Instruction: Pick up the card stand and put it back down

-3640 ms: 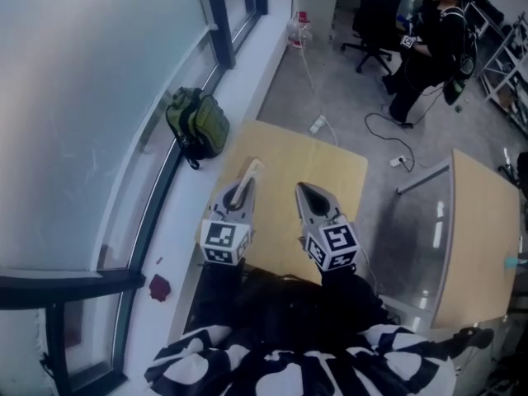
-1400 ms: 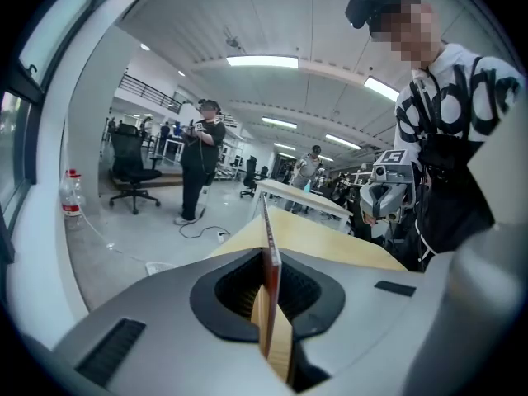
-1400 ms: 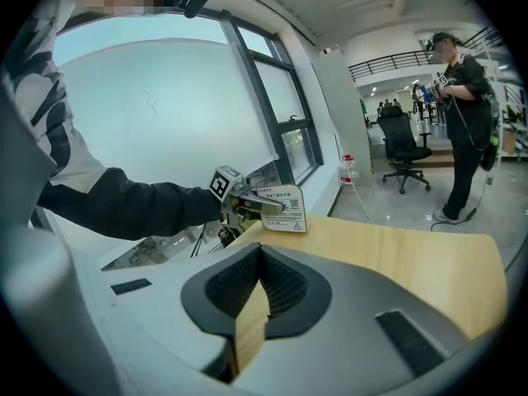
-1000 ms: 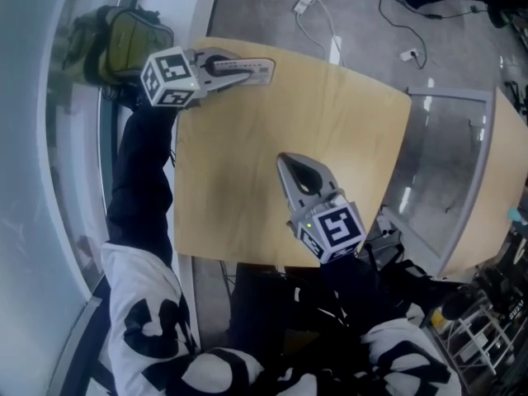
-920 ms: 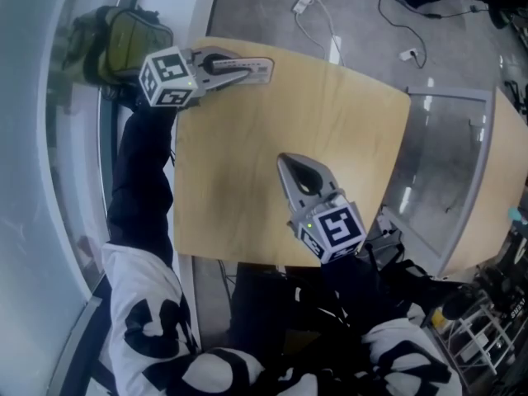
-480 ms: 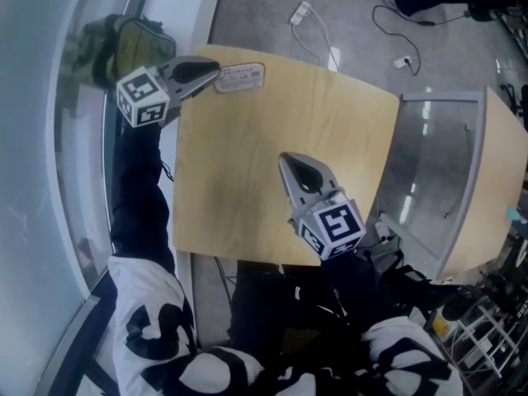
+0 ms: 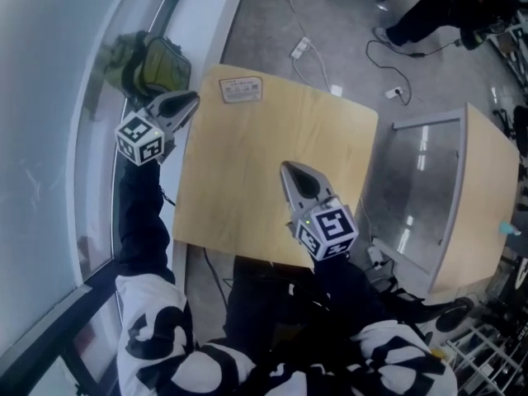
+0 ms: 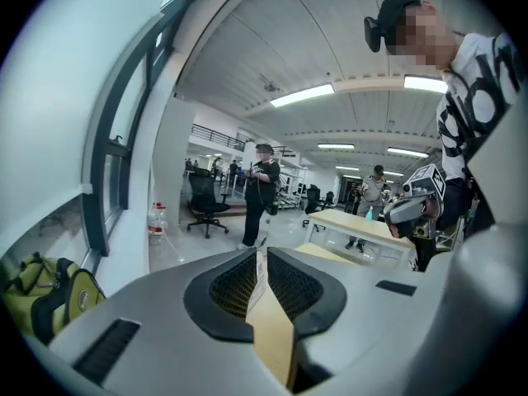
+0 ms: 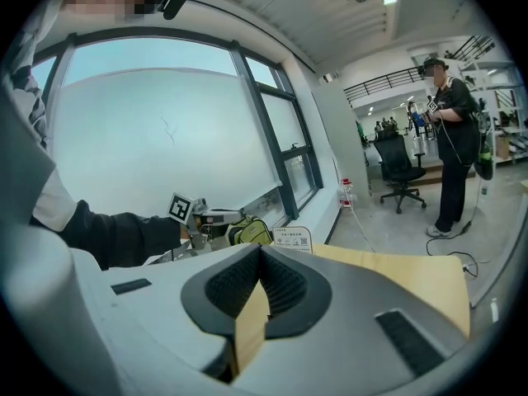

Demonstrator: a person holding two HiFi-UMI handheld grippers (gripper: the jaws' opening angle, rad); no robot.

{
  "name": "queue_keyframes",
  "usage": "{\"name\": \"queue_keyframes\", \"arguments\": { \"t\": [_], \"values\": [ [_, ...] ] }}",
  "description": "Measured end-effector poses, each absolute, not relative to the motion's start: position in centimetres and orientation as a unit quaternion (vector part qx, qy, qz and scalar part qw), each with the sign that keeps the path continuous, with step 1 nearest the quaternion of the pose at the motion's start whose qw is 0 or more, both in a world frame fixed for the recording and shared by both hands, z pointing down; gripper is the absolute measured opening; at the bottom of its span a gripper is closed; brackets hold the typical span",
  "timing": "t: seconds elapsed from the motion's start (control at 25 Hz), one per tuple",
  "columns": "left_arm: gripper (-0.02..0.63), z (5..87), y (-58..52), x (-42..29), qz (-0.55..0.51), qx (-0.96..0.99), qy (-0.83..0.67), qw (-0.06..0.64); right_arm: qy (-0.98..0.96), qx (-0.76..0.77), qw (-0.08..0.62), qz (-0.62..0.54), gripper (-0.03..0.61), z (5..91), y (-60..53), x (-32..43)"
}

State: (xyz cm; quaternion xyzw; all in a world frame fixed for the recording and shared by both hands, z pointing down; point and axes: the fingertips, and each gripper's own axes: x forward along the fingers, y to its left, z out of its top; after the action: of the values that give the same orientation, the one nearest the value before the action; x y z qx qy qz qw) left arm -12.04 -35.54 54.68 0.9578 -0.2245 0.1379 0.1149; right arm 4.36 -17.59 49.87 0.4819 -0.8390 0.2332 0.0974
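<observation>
Wooden desk carries the card stand at its far left corner, free of any grip. Our left tongs hang just off the desk's left edge, pressed together on nothing. Our right tongs sit over the near middle, likewise pressed together and empty. We judge the stand set down. We should give it wide room, since it looks easy to tip.

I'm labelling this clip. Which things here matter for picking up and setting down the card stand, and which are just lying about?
Job: card stand on the wooden table's far corner; left tool and right tool, both shut, holding nothing.

Lying about: green backpack beside the table; power strip and cables on the floor; second table at the right.
</observation>
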Motion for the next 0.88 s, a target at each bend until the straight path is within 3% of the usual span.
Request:
{"name": "queue_keyframes", "arguments": {
  "t": [0.4, 0.88],
  "values": [
    [0.031, 49.2, -22.3, -12.7, 0.107, 0.920, -0.358, 0.120, -0.848, 0.484, 0.068, 0.205, 0.012, 45.1, -11.7, 6.4],
    [0.031, 36.8, -10.2, -6.8, 0.041, 0.898, -0.438, 0.013, -0.883, 0.444, 0.004, 0.153, 0.012, 38.1, -7.1, 5.9]
  ]
}}
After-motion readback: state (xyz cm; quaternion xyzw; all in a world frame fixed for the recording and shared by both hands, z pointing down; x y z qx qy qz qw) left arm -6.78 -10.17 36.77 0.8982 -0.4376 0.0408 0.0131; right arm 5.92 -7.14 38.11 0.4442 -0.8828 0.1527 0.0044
